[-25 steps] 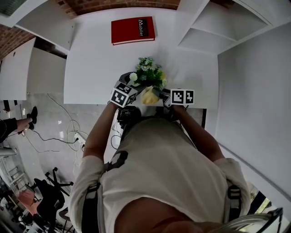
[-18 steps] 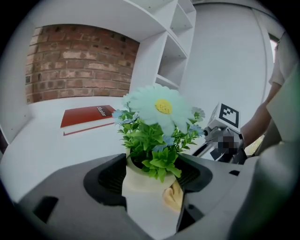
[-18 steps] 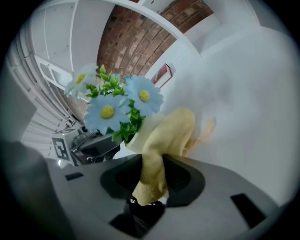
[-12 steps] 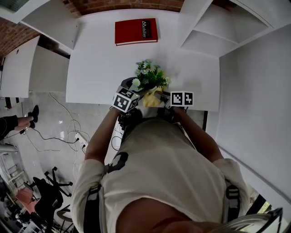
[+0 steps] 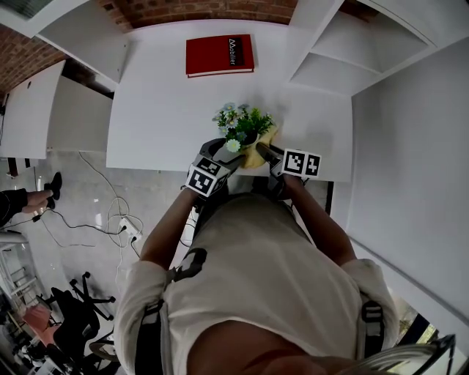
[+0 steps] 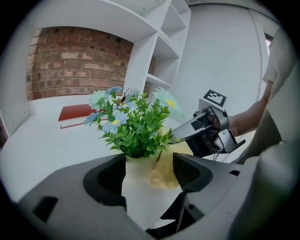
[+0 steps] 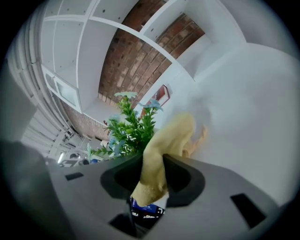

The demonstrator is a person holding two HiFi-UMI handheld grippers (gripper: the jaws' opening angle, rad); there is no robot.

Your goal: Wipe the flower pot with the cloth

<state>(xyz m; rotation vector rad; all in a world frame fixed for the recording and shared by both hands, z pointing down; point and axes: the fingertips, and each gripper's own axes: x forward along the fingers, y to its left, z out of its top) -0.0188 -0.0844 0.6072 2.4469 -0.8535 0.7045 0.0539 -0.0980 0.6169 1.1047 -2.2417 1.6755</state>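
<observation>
Now, near the white bench's (image 5: 161, 110) front edge, the flower pot (image 6: 140, 187) is clasped between the wide-set left tongs (image 6: 150, 171). The right tongs (image 7: 153, 176) pinch the yellow cloth (image 7: 161, 150), which lies against the pot's side.

Ahead of you, a white tabletop (image 5: 161, 110) runs up to a red brick wall (image 5: 205, 9), with open white shelves (image 5: 344, 51) on your right. To your left, the pale floor (image 5: 73, 183) carries loose cables (image 5: 110, 212) and a black office chair (image 5: 77, 307).
</observation>
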